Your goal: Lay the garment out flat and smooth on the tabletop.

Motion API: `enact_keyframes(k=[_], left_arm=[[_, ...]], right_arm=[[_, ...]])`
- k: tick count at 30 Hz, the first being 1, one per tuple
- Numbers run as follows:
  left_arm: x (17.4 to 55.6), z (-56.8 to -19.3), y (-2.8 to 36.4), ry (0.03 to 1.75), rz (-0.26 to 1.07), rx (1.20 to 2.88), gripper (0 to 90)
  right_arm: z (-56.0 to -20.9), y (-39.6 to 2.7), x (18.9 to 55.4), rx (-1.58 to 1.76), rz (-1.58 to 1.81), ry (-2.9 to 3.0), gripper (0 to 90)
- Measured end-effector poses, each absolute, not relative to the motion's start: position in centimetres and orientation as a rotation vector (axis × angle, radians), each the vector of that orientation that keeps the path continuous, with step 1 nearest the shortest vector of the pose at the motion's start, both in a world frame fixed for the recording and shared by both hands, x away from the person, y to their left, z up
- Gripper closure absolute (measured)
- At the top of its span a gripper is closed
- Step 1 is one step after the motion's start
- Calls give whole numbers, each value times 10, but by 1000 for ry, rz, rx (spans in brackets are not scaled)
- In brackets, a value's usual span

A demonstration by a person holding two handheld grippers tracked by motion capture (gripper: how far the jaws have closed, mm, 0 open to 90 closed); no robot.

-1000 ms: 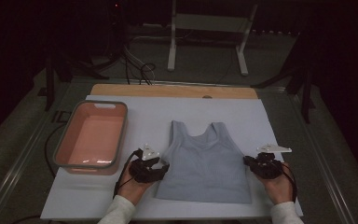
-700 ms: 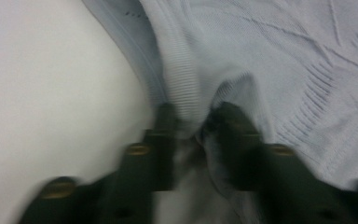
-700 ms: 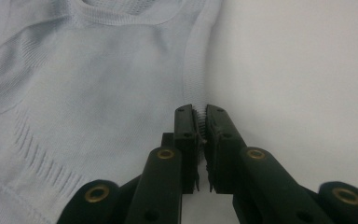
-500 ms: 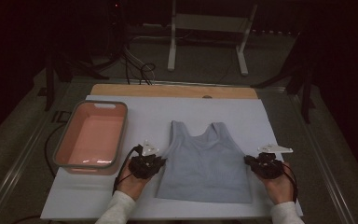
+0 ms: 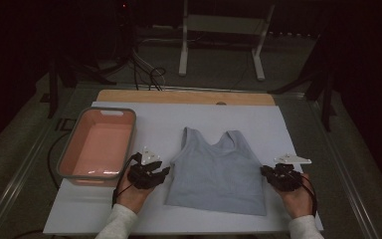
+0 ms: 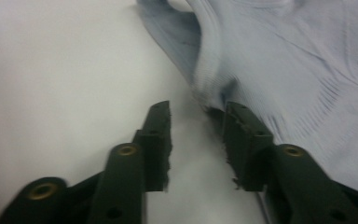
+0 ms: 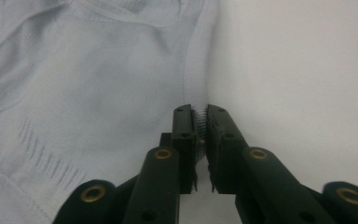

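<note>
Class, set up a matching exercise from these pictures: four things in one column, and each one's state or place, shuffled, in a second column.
1. left gripper
2. right gripper
3. tank top
4. pink bin

a. lies flat mid-table
b. clamped on the top's edge
c. sits at the table's left
d. jaws apart beside the top's edge

Pairs: 1-d, 2-b, 3-a, 4-c

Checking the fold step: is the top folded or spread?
Spread: the top lies flat on the sheet, both straps and hem showing.

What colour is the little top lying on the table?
Pale grey-blue. The tank top shows whole in the high view, lying flat on the white sheet.
</note>
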State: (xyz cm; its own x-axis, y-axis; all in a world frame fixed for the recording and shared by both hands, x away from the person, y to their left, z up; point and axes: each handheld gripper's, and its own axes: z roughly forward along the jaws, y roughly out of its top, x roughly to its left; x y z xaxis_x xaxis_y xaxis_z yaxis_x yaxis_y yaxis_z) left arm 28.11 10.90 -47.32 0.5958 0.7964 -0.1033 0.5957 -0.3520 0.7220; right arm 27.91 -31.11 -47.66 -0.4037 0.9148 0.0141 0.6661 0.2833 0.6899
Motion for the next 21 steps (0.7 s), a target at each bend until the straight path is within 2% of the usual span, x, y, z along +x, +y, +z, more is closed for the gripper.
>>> enact_keyframes(k=[6, 13, 16, 18, 19, 21], left_arm=[[271, -479, 105, 1062, 265, 2069, 518], [260, -494, 98, 1041, 159, 2108, 524], [258, -502, 91, 1005, 114, 2180, 608], [257, -504, 88, 988, 95, 2203, 767], [256, -502, 89, 984, 79, 2194, 816], [254, -499, 92, 990, 62, 2173, 842]], right_arm=[[-473, -312, 271, 1427, 918, 2173, 768], [-479, -315, 255, 1460, 945, 2201, 538], [-482, -315, 251, 1462, 930, 2218, 502], [-484, -316, 251, 1464, 924, 2219, 493], [-484, -316, 251, 1469, 925, 2220, 493], [-484, -315, 251, 1467, 928, 2217, 485]])
